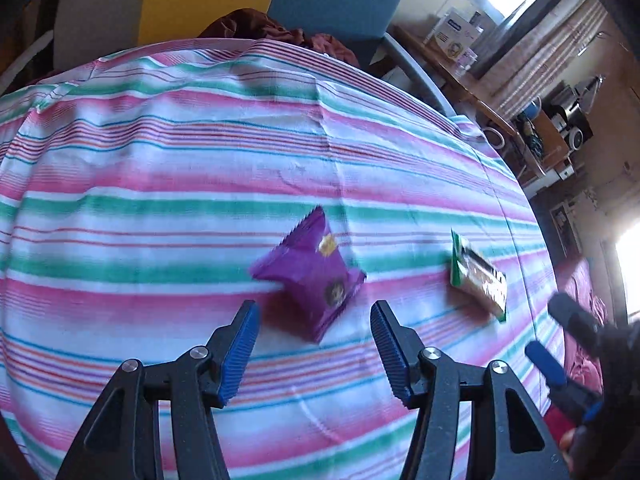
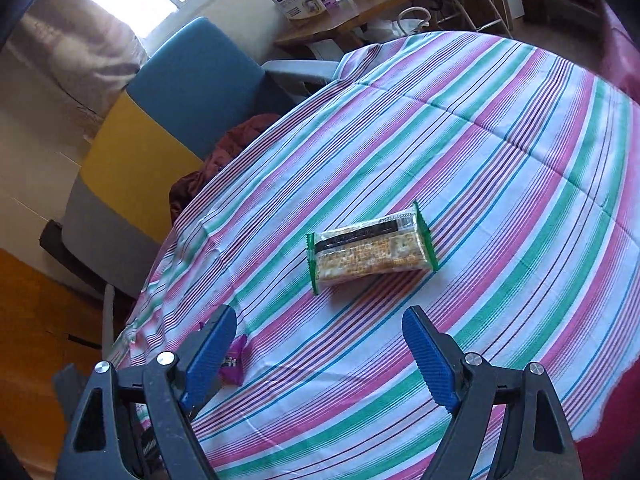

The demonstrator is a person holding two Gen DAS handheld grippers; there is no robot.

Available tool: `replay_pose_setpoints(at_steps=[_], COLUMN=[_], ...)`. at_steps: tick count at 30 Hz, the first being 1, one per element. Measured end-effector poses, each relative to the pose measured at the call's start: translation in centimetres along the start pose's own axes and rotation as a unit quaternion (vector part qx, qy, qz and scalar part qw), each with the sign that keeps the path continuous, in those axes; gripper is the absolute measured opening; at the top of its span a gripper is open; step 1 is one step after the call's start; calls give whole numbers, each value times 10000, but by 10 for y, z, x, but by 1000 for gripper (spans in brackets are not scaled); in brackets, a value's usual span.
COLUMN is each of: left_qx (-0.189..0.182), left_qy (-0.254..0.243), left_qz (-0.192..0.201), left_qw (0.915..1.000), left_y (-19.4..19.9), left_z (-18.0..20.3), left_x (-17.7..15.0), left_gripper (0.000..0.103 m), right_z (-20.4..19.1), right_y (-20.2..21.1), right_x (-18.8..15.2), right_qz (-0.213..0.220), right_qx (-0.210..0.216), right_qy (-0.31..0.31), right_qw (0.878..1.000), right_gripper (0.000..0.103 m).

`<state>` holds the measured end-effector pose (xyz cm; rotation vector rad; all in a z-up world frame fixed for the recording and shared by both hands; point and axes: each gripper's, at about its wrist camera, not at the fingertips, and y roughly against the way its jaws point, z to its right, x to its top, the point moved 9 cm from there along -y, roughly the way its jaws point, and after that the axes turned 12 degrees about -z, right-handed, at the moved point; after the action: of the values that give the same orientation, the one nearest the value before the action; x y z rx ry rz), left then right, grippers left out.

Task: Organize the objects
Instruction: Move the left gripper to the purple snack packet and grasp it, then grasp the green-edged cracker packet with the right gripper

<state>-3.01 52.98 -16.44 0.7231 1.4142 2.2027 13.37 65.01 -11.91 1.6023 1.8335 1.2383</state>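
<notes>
A purple snack packet [image 1: 312, 276] lies on the striped tablecloth [image 1: 160, 168], just ahead of my left gripper [image 1: 314, 310], which hovers open with the packet's near corner reaching between its blue pads [image 1: 240, 352]. A green-edged cracker pack [image 1: 478, 276] lies to its right. In the right wrist view the same cracker pack [image 2: 370, 250] rests flat ahead of my right gripper [image 2: 320, 316], open and clear of it. The purple packet [image 2: 234, 362] peeks out beside that gripper's left finger. The right gripper's blue tips [image 1: 560, 340] show at the left view's right edge.
A blue, yellow and grey chair [image 2: 172, 112] with a dark red cloth [image 2: 224, 152] on it stands against the table's far side. A wooden desk [image 2: 352, 12] with boxes is behind. The cloth's edge [image 2: 600, 412] drops off near right.
</notes>
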Motion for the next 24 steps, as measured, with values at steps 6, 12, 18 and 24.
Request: replay_pose_setpoints(at_steps=[6,12,18,24], left_qx=[244,624,630,800], left_qy=[88,-708,-1173,-1619], left_qz=[146,120,109,84], left_qw=[9996,9955,9910,9835], left_y=[-15,-19,1,22], left_z=[3,-3,-18,-36], left_x=[26,15,-26,-70], left_gripper=[61,34,33,33], right_z=[-2,-1,-1,-17], right_y=[-1,-3,-6,-18], right_x=[-1,-1,-5,-15], right_qz=[-54,-85,-175,-629], right_qx=[124,140,2,-369], right_qy=[2,-24,63,699], right_qw=[9999,9999,9998,9949], right_gripper=[86,86,86,86])
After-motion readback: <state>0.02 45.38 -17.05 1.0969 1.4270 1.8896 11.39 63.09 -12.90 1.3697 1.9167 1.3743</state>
